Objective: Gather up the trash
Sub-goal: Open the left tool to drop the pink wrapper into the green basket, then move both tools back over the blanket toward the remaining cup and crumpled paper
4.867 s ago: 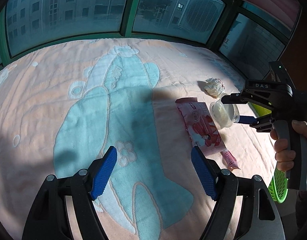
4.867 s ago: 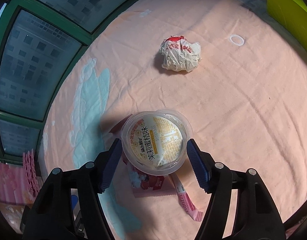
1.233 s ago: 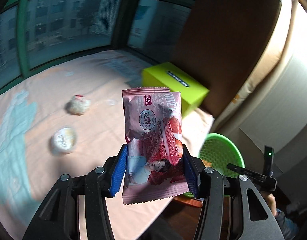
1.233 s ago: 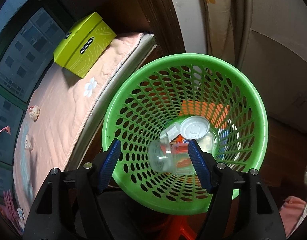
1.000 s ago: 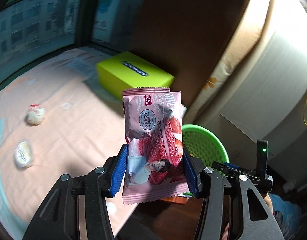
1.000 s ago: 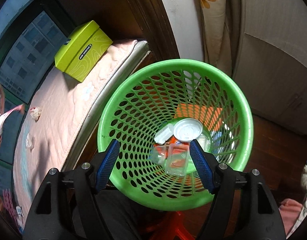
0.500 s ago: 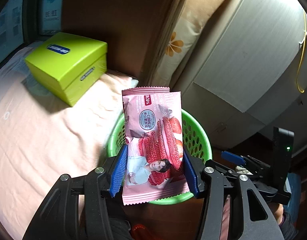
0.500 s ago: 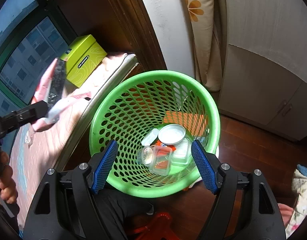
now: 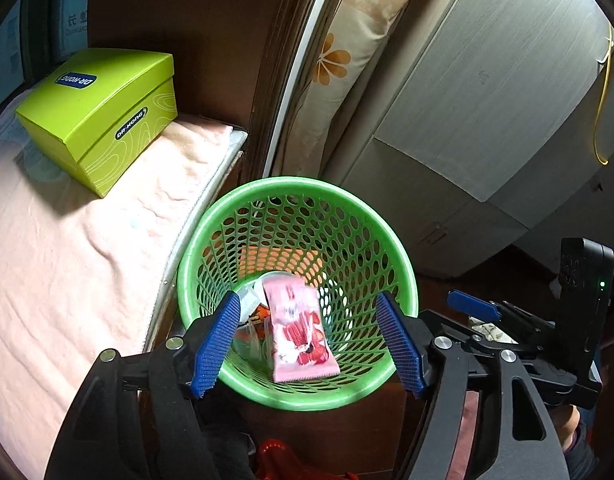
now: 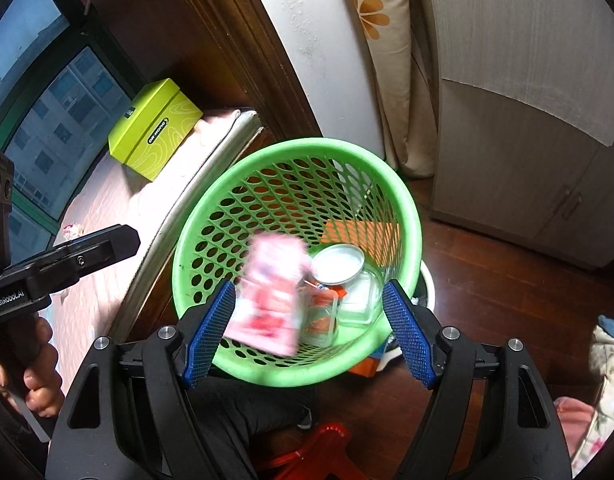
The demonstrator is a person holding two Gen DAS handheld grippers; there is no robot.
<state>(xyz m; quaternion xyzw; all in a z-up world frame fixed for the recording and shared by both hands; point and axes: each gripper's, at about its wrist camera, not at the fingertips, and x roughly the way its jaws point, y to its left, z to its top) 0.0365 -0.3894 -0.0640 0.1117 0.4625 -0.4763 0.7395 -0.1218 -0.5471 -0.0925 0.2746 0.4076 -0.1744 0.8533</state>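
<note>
While the pink snack wrapper (image 9: 297, 330) shows blurred inside the green basket (image 9: 195, 258), it sits between and beyond the blue fingers (image 9: 215, 342) of the left gripper (image 9: 307, 344), touching neither of them; those fingers have just been opening and now stand spread and released, with the wrapper free of their pads. Seen from the right wrist, the same wrapper (image 10: 269, 298) appears smeared over the near left side of the basket's (image 10: 407, 200) inside, just beside a clear jar with a white lid (image 10: 338, 264) and other clear plastic containers at the bottom. The right gripper (image 10: 309, 328) hangs over the basket's near rim with its fingers (image 10: 407, 332) spread apart and nothing between them. At the left edge of that view a hand (image 10: 25, 356) grips the black handle of the left gripper. Left of the basket lies a bed with a pink blanket (image 9: 67, 264), carrying a lime-green box (image 9: 99, 116), and a crumpled paper ball (image 10: 71, 231) rests farther along the blanket.
</note>
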